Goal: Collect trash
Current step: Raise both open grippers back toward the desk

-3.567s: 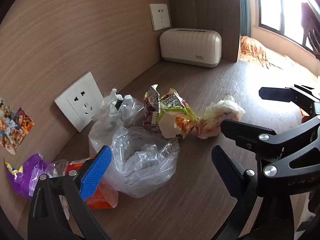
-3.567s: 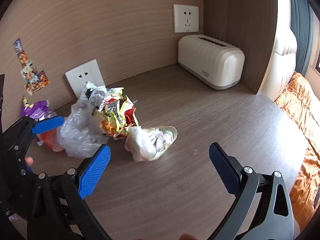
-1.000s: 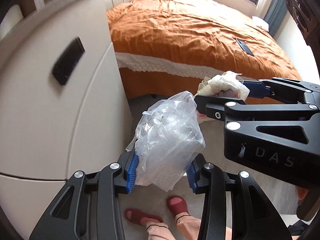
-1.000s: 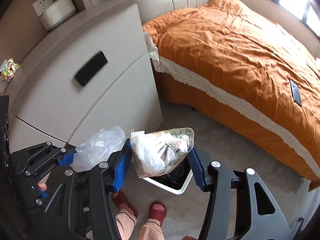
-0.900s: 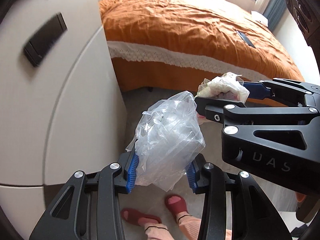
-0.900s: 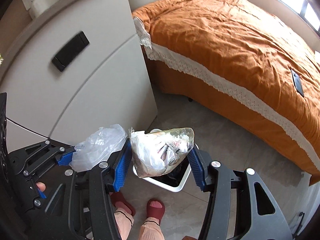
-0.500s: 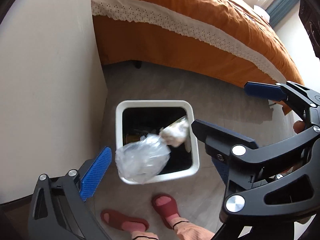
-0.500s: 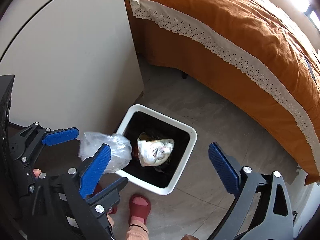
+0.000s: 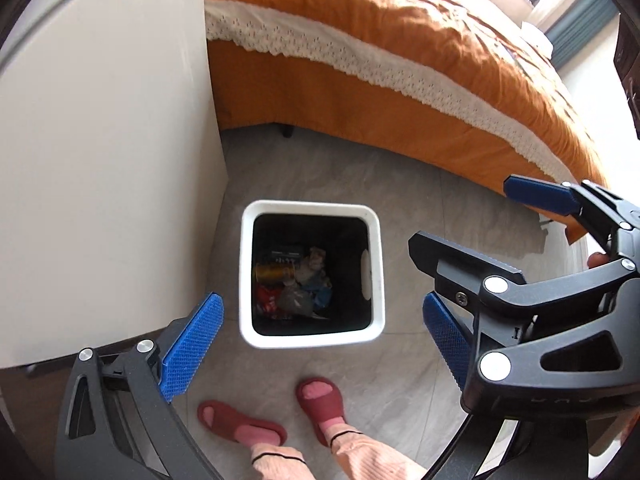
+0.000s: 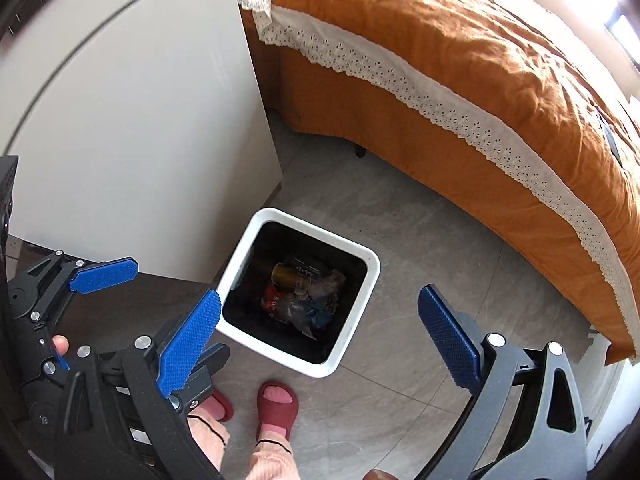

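Trash [image 9: 296,288] sits at the bottom of the white bin [image 9: 310,338] on the floor, beside the cabinet [image 9: 100,160]. Left gripper [image 9: 320,336] and right gripper [image 10: 320,340] above it, both spread wide, holding nothing.

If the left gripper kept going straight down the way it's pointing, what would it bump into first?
Probably the white bin: the open left gripper points down near its front rim, with bare air between. Depth is hard to judge.
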